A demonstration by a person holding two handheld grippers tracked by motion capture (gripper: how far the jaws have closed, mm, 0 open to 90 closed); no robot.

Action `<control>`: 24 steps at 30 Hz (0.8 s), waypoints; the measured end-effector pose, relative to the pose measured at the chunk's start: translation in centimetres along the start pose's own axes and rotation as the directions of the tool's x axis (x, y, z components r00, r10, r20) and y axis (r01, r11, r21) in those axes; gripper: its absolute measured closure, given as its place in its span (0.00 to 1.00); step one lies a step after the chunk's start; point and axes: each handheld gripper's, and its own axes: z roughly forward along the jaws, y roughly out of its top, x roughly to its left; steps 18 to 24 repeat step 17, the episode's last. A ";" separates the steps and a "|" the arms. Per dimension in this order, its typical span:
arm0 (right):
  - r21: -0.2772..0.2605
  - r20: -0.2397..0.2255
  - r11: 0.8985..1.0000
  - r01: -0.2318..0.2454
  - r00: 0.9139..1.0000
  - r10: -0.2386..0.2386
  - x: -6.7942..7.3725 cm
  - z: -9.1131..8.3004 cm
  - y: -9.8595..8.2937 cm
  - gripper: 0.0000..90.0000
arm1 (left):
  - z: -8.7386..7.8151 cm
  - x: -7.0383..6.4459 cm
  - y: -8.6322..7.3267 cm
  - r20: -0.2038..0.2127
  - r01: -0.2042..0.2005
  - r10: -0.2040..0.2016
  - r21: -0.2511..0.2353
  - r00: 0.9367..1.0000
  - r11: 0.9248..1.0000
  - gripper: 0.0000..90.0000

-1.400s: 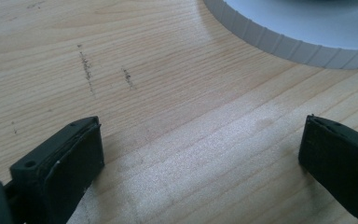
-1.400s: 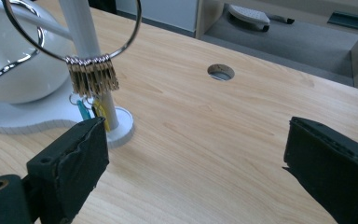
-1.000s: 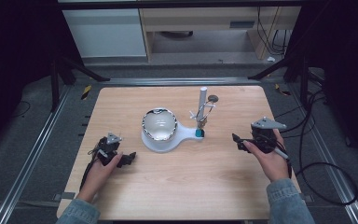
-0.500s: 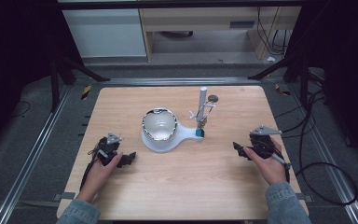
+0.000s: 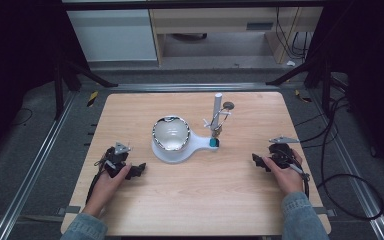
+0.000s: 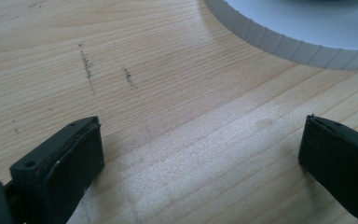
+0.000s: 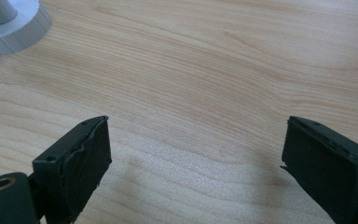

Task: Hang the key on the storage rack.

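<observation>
Left gripper (image 5: 136,170) rests low on the table (image 5: 195,200), jaws wide, empty; the stand's ribbed white base (image 6: 298,32) sits just ahead of it. Right gripper (image 5: 259,161) also down near the right edge, jaws wide, nothing between them. Farther in at table centre, the bowl (image 5: 170,133) sits on the white stand (image 5: 182,149), post (image 5: 217,111) with clip beside it. Both grippers apart from it, so no contact yet; judging by that, work looks either not started or finished. Versus earlier: right gripper has dropped lower and nearer the person; left unchanged.
</observation>
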 end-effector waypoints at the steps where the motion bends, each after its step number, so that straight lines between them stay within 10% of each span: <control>1: -0.001 0.003 1.000 -0.005 1.000 0.005 0.0 0.1 0.0 0.09 | 0.0 0.0 0.0 0.000 0.000 0.000 0.000 1.000 1.000 0.00; 24: 0.012 0.058 1.000 0.003 0.998 -0.003 0.8 1.1 -0.6 0.05 | 0.0 0.0 0.0 0.001 0.000 0.000 0.000 1.000 1.000 0.00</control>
